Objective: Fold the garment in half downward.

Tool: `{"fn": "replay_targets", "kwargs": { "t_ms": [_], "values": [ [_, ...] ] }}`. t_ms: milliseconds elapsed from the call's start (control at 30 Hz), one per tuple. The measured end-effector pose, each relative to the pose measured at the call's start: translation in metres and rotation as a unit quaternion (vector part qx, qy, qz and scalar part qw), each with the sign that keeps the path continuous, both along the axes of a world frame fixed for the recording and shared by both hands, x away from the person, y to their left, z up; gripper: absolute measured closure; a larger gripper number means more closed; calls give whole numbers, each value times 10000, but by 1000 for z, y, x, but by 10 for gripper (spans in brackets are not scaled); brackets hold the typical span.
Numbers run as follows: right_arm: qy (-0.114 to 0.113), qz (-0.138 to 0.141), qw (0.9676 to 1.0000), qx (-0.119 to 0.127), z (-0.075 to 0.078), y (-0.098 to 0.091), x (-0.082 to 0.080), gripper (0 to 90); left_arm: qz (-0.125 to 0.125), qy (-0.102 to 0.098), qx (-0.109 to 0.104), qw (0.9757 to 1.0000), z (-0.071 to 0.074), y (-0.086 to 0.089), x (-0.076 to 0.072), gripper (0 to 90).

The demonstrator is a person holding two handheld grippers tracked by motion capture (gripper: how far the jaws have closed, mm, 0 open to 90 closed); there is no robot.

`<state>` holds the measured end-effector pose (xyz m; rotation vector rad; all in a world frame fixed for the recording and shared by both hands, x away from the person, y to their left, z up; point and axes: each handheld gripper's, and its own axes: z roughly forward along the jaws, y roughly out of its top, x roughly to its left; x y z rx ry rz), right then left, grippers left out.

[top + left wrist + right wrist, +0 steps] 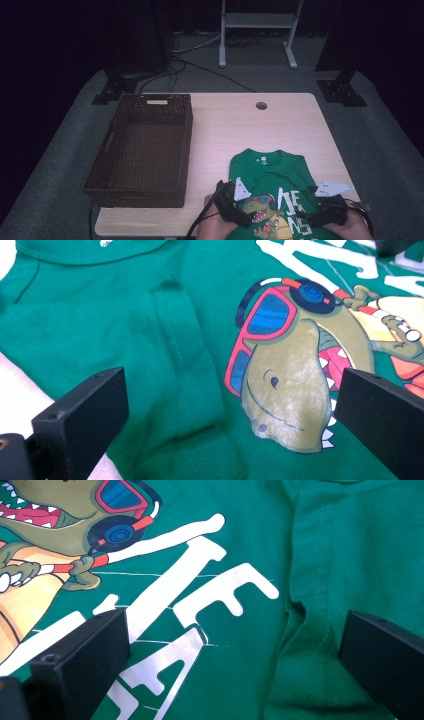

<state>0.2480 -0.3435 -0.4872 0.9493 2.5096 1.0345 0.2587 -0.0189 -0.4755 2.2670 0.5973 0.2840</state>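
Two grippers held wide open over a green T-shirt at the near right of the table.

The T-shirt [272, 175] is spread flat, collar toward the far side, dinosaur print up. The left gripper [234, 200] is poised over the print's left part and the right gripper [320, 207] over the white letters; nothing is gripped by either. A brown basket [145, 150] is set to the left, apart from the shirt.

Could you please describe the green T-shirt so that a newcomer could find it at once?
On the wooden table, right of the brown wicker basket, the green T-shirt lies flat at the near edge. Its dinosaur print with red sunglasses marks it out.
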Motion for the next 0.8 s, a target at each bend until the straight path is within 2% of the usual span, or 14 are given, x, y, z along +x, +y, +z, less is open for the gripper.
{"fn": "replay_targets", "kwargs": {
  "t_ms": [300, 400, 800],
  "values": [
    [0, 0, 10000, 0, 0, 0, 0, 0, -93, -4, -118, 9999, 9, 1, 9, 0],
    [0, 0, 10000, 0, 0, 0, 0, 0, -129, -20, -81, 9999, 13, 1, 14, 0],
    [1, 1, 10000, 2, 0, 0, 0, 0, -14, -144, -136, 9998, 29, 9, 38, 0]
  ]
}}
